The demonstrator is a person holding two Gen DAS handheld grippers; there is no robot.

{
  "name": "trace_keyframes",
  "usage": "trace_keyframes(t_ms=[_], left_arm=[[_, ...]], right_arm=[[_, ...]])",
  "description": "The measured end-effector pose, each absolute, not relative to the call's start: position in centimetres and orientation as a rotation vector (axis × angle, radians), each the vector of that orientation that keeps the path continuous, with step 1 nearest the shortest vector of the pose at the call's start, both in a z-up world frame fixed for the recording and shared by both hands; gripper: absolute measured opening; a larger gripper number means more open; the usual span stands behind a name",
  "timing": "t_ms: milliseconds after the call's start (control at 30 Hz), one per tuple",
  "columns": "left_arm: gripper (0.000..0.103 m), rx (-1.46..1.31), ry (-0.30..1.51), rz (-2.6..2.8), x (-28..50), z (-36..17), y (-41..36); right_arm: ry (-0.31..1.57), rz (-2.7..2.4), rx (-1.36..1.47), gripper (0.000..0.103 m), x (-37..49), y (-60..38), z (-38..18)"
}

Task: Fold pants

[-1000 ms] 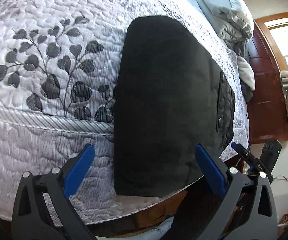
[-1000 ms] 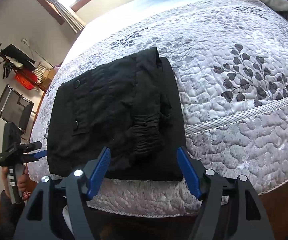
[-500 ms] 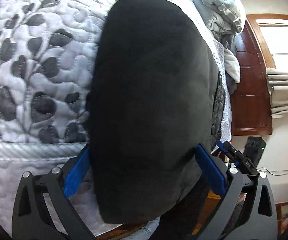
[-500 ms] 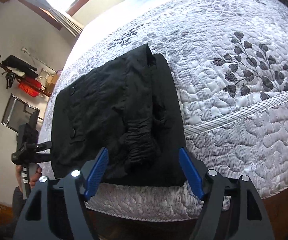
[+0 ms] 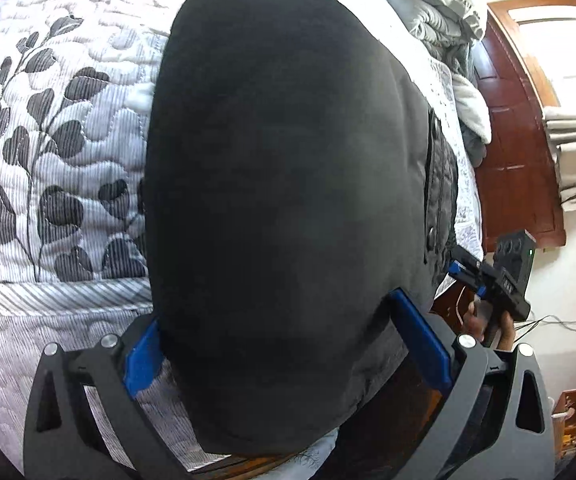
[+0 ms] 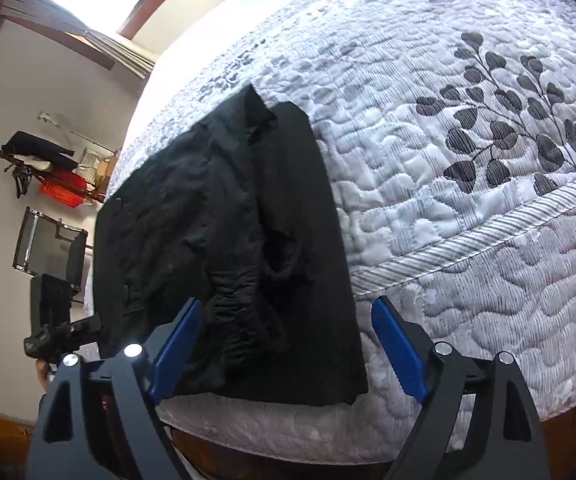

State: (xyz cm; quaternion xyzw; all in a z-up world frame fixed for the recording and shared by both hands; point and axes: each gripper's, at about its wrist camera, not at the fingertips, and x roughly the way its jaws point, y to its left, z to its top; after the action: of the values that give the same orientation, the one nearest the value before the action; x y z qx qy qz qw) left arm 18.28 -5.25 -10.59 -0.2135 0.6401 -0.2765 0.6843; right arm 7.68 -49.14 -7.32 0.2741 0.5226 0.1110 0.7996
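The black pants (image 5: 283, 184) lie folded into a thick rectangle on the quilted bed, near its front edge. In the left wrist view they fill the middle, and my left gripper (image 5: 283, 348) is open with one blue pad on each side of the bundle's near end. In the right wrist view the pants (image 6: 227, 240) show their gathered waistband on top. My right gripper (image 6: 288, 344) is open, its jaws wide over the near edge of the bundle. Each gripper also shows in the other's view, the right one (image 5: 488, 280) and the left one (image 6: 59, 332).
The grey-white quilt (image 6: 468, 200) with a dark leaf print covers the bed. Rumpled bedding (image 5: 440, 8) is piled at the head. A wooden door (image 5: 520, 168) and curtains stand beside the bed. A clothes rack (image 6: 35, 160) and a chair (image 6: 47, 248) stand by the wall.
My left gripper has moved in close to the pants, so its open jaws now straddle the bundle's near end. My right gripper has also moved a little closer to the near edge.
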Motion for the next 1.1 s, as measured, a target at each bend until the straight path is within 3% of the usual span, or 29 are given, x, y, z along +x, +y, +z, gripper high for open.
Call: trace_keyframes(t_ms=[133, 500, 800, 867, 1100], left_arm=[[0.100, -0.510, 1.458, -0.609, 18.8, -11.2, -5.5], [0.100, -0.530, 1.513, -0.632, 19.5, -12.2, -5.8], [0.100, -0.611, 1.573, -0.603, 20.2, -13.6, -6.4], [0.100, -0.620, 1.579, -0.586, 20.2, -13.6, -6.5], [0.098, -0.681, 1.503, -0.587, 19.5, -12.4, -6.0]], right_arm=[[1.143, 0.272, 0.616, 0.091, 8.6, -49.6, -8.3], [1.204, 0.494, 0.817, 0.093, 11.9, -50.5, -12.1], [1.196, 0.521, 0.822, 0.093, 12.5, -49.7, -12.5], [1.199, 0.509, 0.786, 0.088, 12.2, -49.1, -12.4], [1.159, 0.482, 0.769, 0.055, 11.3, -49.1, -11.0]])
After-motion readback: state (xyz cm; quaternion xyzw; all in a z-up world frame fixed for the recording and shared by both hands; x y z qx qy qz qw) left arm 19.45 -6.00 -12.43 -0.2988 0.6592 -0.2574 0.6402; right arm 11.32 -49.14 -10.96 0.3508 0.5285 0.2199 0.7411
